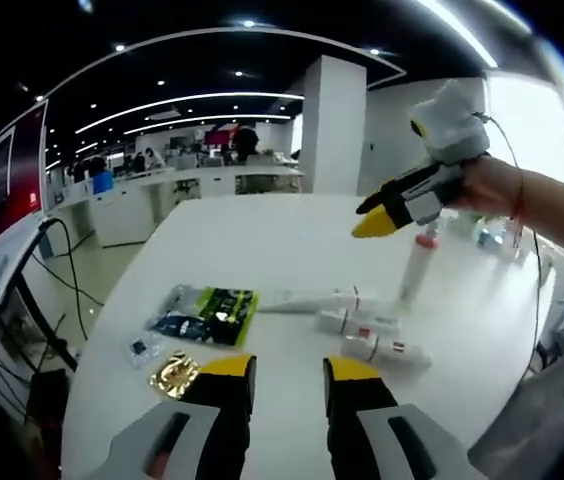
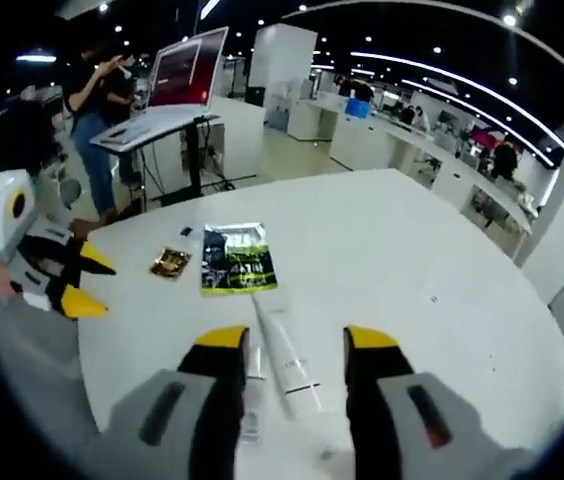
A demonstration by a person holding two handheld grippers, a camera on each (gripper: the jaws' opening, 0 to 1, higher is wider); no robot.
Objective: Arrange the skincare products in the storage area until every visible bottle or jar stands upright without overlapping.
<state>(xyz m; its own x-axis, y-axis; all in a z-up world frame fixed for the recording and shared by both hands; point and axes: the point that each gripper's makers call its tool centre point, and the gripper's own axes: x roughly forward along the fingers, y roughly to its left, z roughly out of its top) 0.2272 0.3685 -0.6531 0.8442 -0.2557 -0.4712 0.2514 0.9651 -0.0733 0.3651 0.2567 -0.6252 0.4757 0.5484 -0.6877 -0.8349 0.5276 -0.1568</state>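
Tubes — white with red bands — are lying flat on the white table, one tilting up. Left gripper is hanging open, holding nothing. Right gripper is open too, hanging over a tube — beside a green packet. Office desks are standing behind.

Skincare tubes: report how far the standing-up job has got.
Done: one white tube stands upright on the table, under the right gripper. In hand: nothing; the left gripper hovers open. Left: three tubes lie flat beside the green packet and gold sachet.
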